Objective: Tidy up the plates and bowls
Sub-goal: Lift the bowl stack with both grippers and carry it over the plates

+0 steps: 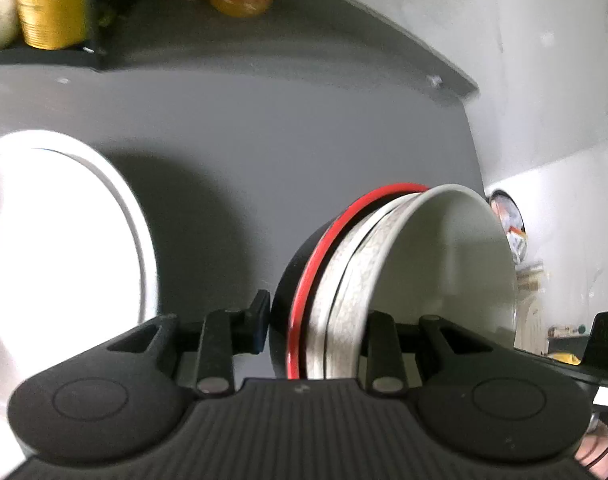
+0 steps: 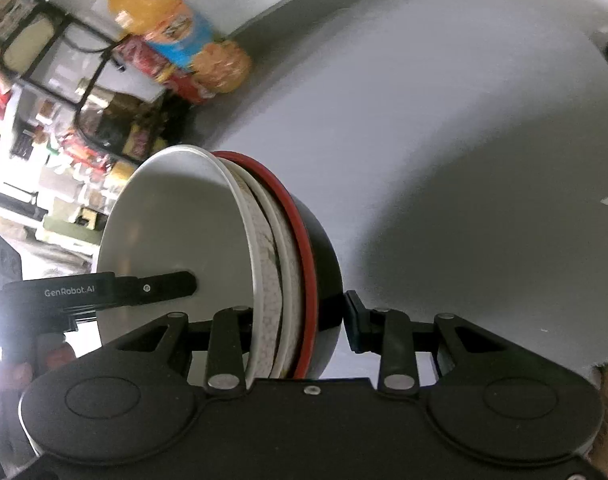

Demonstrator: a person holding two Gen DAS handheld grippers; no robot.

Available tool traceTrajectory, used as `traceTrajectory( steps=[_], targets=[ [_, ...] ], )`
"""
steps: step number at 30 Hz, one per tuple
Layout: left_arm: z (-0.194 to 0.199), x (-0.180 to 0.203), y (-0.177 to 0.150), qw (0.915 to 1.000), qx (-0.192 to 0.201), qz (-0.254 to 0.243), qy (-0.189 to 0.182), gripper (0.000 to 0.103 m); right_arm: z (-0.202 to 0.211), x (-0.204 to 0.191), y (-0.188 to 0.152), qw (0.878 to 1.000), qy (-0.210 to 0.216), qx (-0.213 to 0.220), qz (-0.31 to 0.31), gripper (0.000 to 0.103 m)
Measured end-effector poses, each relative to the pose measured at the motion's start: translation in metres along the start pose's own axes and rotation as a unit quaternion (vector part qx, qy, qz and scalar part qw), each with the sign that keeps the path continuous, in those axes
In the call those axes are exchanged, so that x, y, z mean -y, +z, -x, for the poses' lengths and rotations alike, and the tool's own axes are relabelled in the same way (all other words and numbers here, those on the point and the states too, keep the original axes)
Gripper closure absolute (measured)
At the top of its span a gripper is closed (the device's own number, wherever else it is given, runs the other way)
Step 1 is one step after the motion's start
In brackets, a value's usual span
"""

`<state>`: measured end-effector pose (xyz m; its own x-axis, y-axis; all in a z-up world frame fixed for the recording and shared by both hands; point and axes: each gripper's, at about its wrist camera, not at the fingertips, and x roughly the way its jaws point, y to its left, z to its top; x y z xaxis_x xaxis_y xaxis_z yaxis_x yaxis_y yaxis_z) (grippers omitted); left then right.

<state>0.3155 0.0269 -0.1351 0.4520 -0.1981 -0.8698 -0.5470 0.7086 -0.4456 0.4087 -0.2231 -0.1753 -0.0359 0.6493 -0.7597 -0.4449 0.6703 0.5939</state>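
Both claws clamp bowl stack [image 1: 384, 280] | left claw [image 1: 316, 322] | right claw [image 2: 299, 320]

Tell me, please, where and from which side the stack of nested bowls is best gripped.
Grip the stack of nested bowls across its rim, coming edge-on: one finger inside the white bowl, the other outside the black bowl. The rims sit close together, so one pinch spans every wall. The left gripper and right gripper straddle it this way.

You can count three or four bowls [image 1: 444, 264] nested in one stack, the outer one black with a red rim. One big white plate [image 1: 55, 248]. One orange bottle [image 2: 171, 40]. One yellow can [image 1: 49, 16]. Two tongs.
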Motion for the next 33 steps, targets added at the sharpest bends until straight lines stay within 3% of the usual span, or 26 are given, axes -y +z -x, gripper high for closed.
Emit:
traceTrajectory(
  steps=[18,33],
  targets=[
    [0.087,-0.097,0.001,0.9958,0.06,0.068,0.012,0.074,-0.041,-0.113,0.005,0.996,0.028,-0.036,0.079,0.07],
    [0.11,-0.164,-0.004,0.9902,0.078,0.113,0.025,0.074,-0.081,-0.165,0.005,0.992,0.033,-0.066,0.106,0.07]
  ],
)
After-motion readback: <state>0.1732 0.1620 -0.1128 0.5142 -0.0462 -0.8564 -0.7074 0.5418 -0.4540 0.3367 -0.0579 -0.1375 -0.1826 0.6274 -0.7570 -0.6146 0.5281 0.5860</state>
